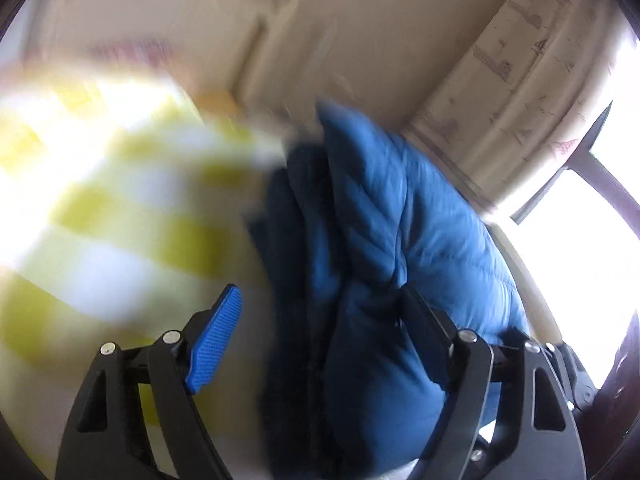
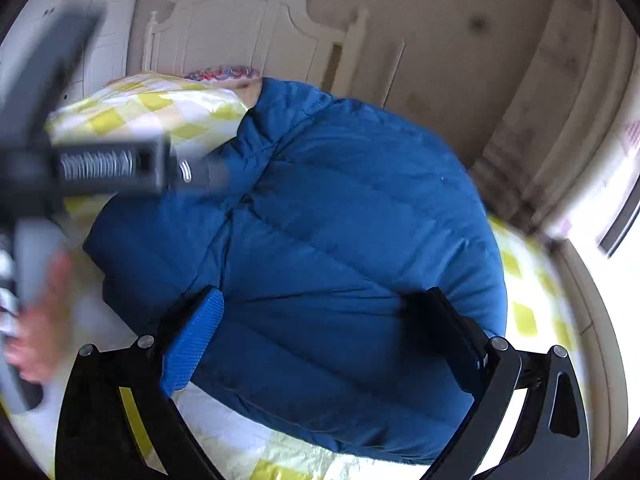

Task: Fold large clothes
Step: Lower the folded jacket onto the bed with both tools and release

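Nearest to my left gripper [image 1: 320, 320], its fingers stood wide apart, released, with a bunched fold of the blue puffer jacket [image 1: 384, 240] rising between them and pressing against the right-hand finger; the blue pad [image 1: 214, 340] on the other finger was bare and clear of the cloth. Beyond the jaws on that side lay the yellow-and-white checked bedcover [image 1: 100, 208], badly smeared by blur, and past the jacket I could make out a pale patterned curtain [image 1: 520, 72] beside a bright window [image 1: 600, 200].

My right gripper [image 2: 316, 320] was likewise spread open, straddling the near edge of the jacket [image 2: 320, 240], which lay as a broad quilted mound on the checked bed [image 2: 160, 108]; whether either finger touched the fabric I could not tell. Off to its left side, blurred, I saw the other tool's dark body [image 2: 100, 168] and the hand [image 2: 40, 320] holding it. Farthest off stood a white headboard [image 2: 248, 28] against the wall.
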A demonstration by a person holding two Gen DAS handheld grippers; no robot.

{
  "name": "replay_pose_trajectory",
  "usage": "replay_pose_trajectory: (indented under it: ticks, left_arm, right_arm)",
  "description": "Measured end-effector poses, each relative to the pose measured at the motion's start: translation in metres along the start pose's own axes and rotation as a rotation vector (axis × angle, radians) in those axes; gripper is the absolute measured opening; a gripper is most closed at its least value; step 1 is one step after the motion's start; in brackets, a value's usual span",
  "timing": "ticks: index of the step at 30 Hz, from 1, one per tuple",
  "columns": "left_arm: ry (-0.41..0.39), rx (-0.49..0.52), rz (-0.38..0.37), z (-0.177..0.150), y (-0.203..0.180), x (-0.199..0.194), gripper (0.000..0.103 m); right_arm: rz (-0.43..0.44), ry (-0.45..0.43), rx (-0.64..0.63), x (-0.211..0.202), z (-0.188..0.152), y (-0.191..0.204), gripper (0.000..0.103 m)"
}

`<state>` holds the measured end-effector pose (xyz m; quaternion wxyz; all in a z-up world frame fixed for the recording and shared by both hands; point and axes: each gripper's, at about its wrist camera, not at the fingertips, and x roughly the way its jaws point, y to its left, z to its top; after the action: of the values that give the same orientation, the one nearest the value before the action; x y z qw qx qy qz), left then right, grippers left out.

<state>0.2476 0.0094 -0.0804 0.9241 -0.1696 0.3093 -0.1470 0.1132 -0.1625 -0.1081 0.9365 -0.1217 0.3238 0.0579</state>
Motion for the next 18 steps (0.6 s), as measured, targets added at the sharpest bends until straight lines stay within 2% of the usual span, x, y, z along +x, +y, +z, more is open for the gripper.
replay_pose_trajectory:
  ticks: [1,3,5,7,8,10,11,13,15,16,18]
  left_arm:
    - [-0.059,0.043,0.004,0.005,-0.01,-0.016,0.078]
    - [-0.104,0.162,-0.043,0.017,-0.04,-0.038,0.08]
    - [-0.055,0.255,-0.103,0.022,-0.065,-0.04,0.085]
    - [0.036,0.282,-0.181,0.019,-0.074,-0.029,0.087]
    - [0.091,0.28,-0.193,0.014,-0.075,-0.017,0.087]
    - [0.202,0.282,-0.119,-0.006,-0.067,0.017,0.087]
    - [0.21,0.291,-0.106,-0.012,-0.064,0.024,0.089]
    - [0.16,0.33,-0.107,-0.021,-0.062,0.019,0.089]
    - [0.145,0.374,-0.043,-0.02,-0.067,0.007,0.089]
    - [0.109,0.409,0.008,-0.018,-0.072,-0.006,0.089]
    - [-0.013,0.471,0.078,-0.016,-0.082,-0.04,0.097]
  right_arm:
    - [0.016,0.003,0.008,-0.005,-0.001,-0.005,0.097]
    - [0.054,-0.005,-0.004,-0.015,-0.002,-0.011,0.095]
    - [0.09,-0.043,0.013,-0.026,0.0,-0.006,0.092]
    - [0.074,-0.09,0.055,-0.051,-0.011,-0.015,0.09]
    - [0.05,-0.101,0.071,-0.057,-0.016,-0.02,0.09]
    - [0.021,-0.072,0.078,-0.053,-0.022,-0.026,0.091]
    - [0.028,-0.047,0.064,-0.047,-0.028,-0.026,0.091]
    - [0.021,-0.037,-0.002,-0.051,-0.034,-0.019,0.091]
    - [0.062,-0.048,0.025,-0.074,-0.033,-0.026,0.09]
    - [0.07,-0.088,0.057,-0.088,-0.029,-0.026,0.09]
    - [0.026,-0.193,0.098,-0.129,-0.017,-0.031,0.094]
